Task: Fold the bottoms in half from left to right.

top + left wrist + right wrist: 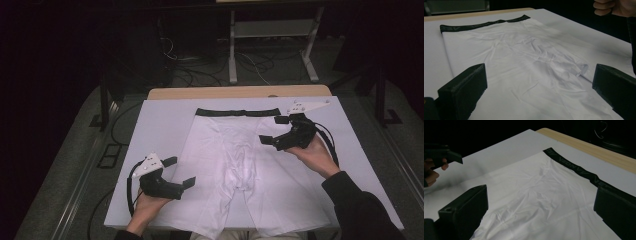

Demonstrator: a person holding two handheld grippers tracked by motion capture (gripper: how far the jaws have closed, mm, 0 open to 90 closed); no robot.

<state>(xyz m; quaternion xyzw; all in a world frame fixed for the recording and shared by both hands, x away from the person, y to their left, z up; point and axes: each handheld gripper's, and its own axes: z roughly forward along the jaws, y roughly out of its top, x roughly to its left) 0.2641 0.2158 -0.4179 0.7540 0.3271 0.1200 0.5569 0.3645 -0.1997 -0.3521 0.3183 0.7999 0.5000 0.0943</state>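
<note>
White boxer briefs (235, 160) with a black waistband (237, 112) lie flat on the white table cover (160, 120), waistband at the far side, legs toward me. My left gripper (179, 172) hovers open over the edge of the garment's left leg, nothing between its jaws. My right gripper (273, 130) is open above the right side near the waistband. The left gripper view looks across the briefs (524, 57) from the leg end. The right gripper view shows the waistband (576, 168) and the other gripper (441, 155) far off at the left.
A wooden table edge (240, 92) runs behind the white cover. Beyond it stand a white metal frame (270, 45) and loose cables on the dark floor. A dark sleeve (360, 210) enters from the lower right.
</note>
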